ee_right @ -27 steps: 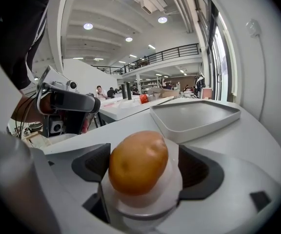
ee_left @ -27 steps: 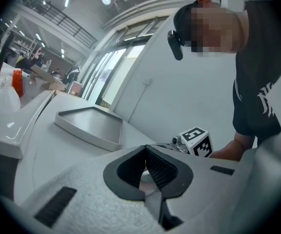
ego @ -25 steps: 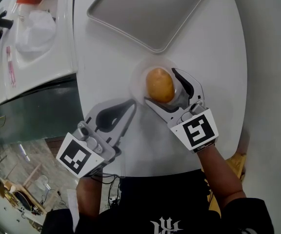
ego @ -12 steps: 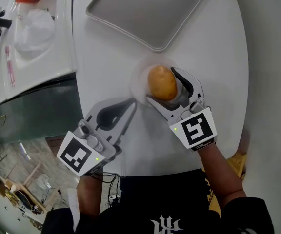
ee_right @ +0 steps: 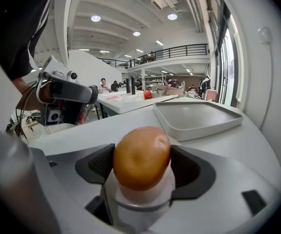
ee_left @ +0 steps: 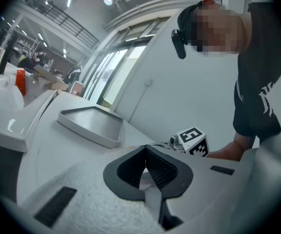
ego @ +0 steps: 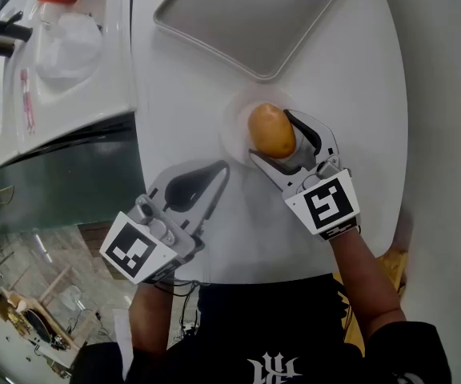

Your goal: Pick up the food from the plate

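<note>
Gripping stage of the pick-up is in hand, by my reading: the food, a smooth golden-brown oval item, sits on a small white plate near the middle of the white table, not yet visibly lifted clear. The right gripper brackets it; its jaws have just been closing from near-full spread, w/ the food between them. In the right gripper view the dark pads meet the food on both flanks, approx. at its widest part, so the jaws stand wide but are taken up by the item; no gap seen either side. Plate rim also lies between the jaws, below the pads, apparently not clamped. Next move, in my judgement: confirm a firm hold, then raise straight up so the plate is not dragged or tipped; the rounded, smooth skin could slip or roll if pressure is light or off-centre. The left gripper lies low over the table just beside the plate, to its near-left, jaws fully together, nothing held, no contact w/ plate or food evident. A grey tray sits on the far side of the table, apart from the plate.
</note>
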Demonstrator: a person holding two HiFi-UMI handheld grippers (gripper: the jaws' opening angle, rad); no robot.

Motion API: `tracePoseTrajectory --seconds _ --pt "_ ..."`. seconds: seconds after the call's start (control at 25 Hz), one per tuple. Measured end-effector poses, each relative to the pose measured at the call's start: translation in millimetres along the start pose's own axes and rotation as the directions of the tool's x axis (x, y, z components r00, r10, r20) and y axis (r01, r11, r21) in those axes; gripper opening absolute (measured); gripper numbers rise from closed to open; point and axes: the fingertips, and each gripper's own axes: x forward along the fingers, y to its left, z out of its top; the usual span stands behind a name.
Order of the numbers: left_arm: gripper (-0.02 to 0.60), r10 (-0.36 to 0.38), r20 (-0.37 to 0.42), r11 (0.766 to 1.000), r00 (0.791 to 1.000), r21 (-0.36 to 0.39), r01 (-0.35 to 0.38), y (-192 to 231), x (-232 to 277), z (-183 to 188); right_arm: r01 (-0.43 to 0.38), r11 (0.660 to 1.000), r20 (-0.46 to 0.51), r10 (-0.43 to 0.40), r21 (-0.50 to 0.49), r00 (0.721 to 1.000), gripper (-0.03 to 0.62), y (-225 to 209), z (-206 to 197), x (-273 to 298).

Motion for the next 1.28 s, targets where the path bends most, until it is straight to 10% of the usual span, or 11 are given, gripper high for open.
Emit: tracePoseTrajectory --seconds 0.76,1.28 --pt "0.008 -0.075 0.054 0.995 0.996 0.066 0.071 -111 -101 7 0.012 1.000 0.121 -0.012 -0.002 0.993 0.354 95 62 -117" --pt "0.008 -0.178 0.148 0.959 0.973 0.248 0.138 -249 -182 39 0.074 0.991 0.398 -0.025 -0.109 0.917 0.354 218 136 -280"
